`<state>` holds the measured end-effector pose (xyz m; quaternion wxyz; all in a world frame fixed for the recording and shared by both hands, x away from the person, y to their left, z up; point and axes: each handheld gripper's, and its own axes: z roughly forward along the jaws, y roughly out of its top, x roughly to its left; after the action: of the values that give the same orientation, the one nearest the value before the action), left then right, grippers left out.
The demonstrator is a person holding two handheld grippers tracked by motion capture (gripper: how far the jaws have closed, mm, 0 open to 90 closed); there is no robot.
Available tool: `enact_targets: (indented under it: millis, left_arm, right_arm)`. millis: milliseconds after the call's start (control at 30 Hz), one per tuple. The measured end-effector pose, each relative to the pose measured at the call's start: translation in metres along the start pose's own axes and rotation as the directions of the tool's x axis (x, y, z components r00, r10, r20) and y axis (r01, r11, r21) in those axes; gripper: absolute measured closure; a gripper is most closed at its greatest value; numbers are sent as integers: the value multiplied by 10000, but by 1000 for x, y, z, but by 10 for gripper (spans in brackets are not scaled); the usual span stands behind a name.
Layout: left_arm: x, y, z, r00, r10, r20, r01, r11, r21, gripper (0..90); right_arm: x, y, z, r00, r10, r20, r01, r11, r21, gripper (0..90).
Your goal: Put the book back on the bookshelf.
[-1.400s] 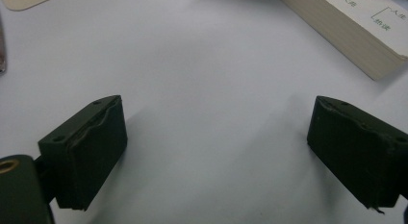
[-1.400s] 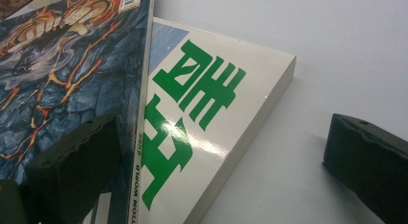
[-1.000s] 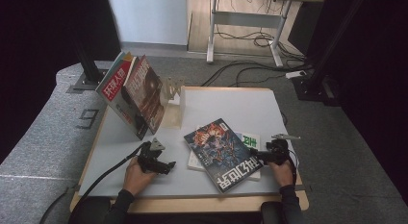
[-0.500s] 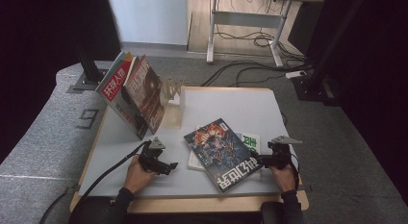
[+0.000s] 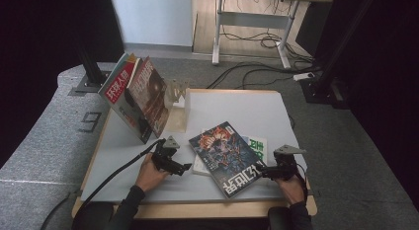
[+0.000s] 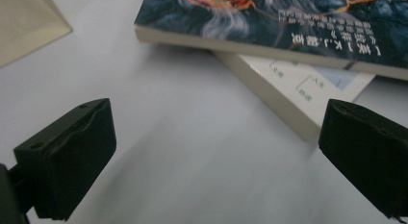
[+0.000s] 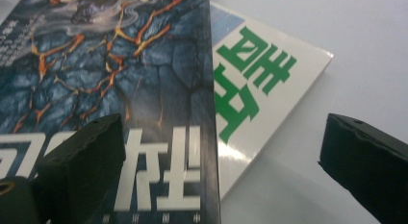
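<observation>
A dark blue book with orange cracks lies askew on a white book with green characters at the table's front. My left gripper hovers just left of the stack, apart from it. Its jaws have just been opening and stand open with nothing between them; beyond them lie the dark book and the white one. My right gripper is at the stack's front right corner, open above the dark cover and the white book, with no pad touching either.
Several magazines lean against a clear stand at the back left of the white table. The left gripper's cable trails off the front left edge. Desk legs and cables are on the floor beyond the table.
Both hands have shifted a little and lifted slightly; the left gripper has edged toward the books. The books and magazines lie as before.
</observation>
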<state>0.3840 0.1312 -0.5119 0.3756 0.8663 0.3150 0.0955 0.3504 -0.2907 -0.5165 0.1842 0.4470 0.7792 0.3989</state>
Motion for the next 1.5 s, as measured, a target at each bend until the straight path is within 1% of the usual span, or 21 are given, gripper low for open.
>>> enact_targets:
  millis: [33, 67, 100, 200, 267, 333, 467, 533, 600, 667, 733, 833, 900, 1000, 1033, 1100, 1133, 1167, 1333, 1400, 1500]
  left_arm:
    - [1, 5, 3, 9999, 140, -54, -140, 9999, 37, 0]
    - [1, 5, 3, 9999, 140, -54, -140, 9999, 37, 0]
    - [1, 7, 4, 9999, 124, -58, -125, 9999, -57, 0]
    - [3, 13, 8, 10000, 51, 26, -50, 9999, -106, 0]
    - [5, 18, 11, 9999, 109, 16, -109, 9999, -81, 0]
    - [6, 23, 13, 9999, 65, 115, -64, 9999, -122, 0]
    - [8, 33, 18, 9998, 205, 77, -204, 9997, -123, 0]
    - [9, 37, 21, 9997, 212, 150, -211, 9997, -81, 0]
    - [10, 41, 25, 9994, 320, 133, -319, 9994, -102, 0]
    - [13, 44, 30, 9994, 216, 261, -215, 9998, -27, 0]
    - [14, 46, 35, 9994, 256, 243, -258, 9996, 100, 0]
    - [18, 49, 40, 9993, 107, 352, -107, 9999, 21, 0]
    - [19, 52, 44, 9995, 150, 268, -152, 9999, 55, 0]
    - [20, 54, 49, 9991, 276, 312, -281, 9994, 176, 0]
    - [19, 54, 52, 9993, 241, 297, -245, 9996, 112, 0]
    - [20, 53, 56, 9989, 216, 425, -228, 9993, 281, 10]
    - [21, 52, 57, 9983, 92, 582, -108, 9996, 275, 4]
    - [21, 52, 58, 9977, -15, 674, -2, 9997, 247, 8]
    - [17, 52, 58, 9958, 7, 918, -31, 9997, 259, 35]
    - [16, 52, 58, 9964, 21, 843, -45, 9996, 283, 32]
    - [16, 52, 58, 9964, -10, 847, -15, 9995, 301, 32]
  right_arm:
    - [1, -2, -2, 10000, -7, 11, 7, 10000, 63, 0]
    - [1, -2, -2, 10000, -7, 11, 7, 10000, 63, 0]
    - [2, -4, -3, 10000, -56, 27, 55, 9999, 112, 0]
    - [3, -5, -5, 9999, -118, 70, 117, 9998, 157, 0]
    - [4, -7, -6, 9998, -169, 114, 167, 9997, 194, 0]
    - [4, -8, -8, 9997, -205, 118, 202, 9995, 230, 0]
    - [5, -13, -10, 9997, -192, 158, 186, 9992, 350, 0]
    - [5, -14, -12, 9997, -192, 126, 187, 9992, 365, 0]
    - [5, -16, -13, 9998, -173, 128, 168, 9992, 358, 0]
    - [5, -18, -15, 9998, -130, 114, 126, 9993, 350, 0]
    - [5, -19, -15, 9999, -79, 96, 76, 9994, 335, 0]
    - [5, -21, -16, 10000, -42, 78, 40, 9995, 320, 0]
    - [5, -21, -17, 10000, -52, 68, 50, 9994, 335, 0]
    - [6, -22, -18, 9999, -76, 106, 72, 9994, 334, 0]
    - [6, -22, -18, 9999, -75, 106, 71, 9994, 329, 0]
    - [5, -22, -17, 10000, -29, 70, 27, 9994, 339, 0]
    - [5, -22, -17, 10000, -2, 52, 0, 9994, 340, 0]
    - [5, -22, -17, 10000, 26, 33, -28, 9994, 336, 0]
    - [4, -22, -17, 10000, 13, 27, -14, 9994, 338, 0]
    - [5, -22, -18, 9999, -127, 69, 124, 9990, 427, 0]
    - [4, -23, -18, 9998, -204, 88, 199, 9985, 511, 0]
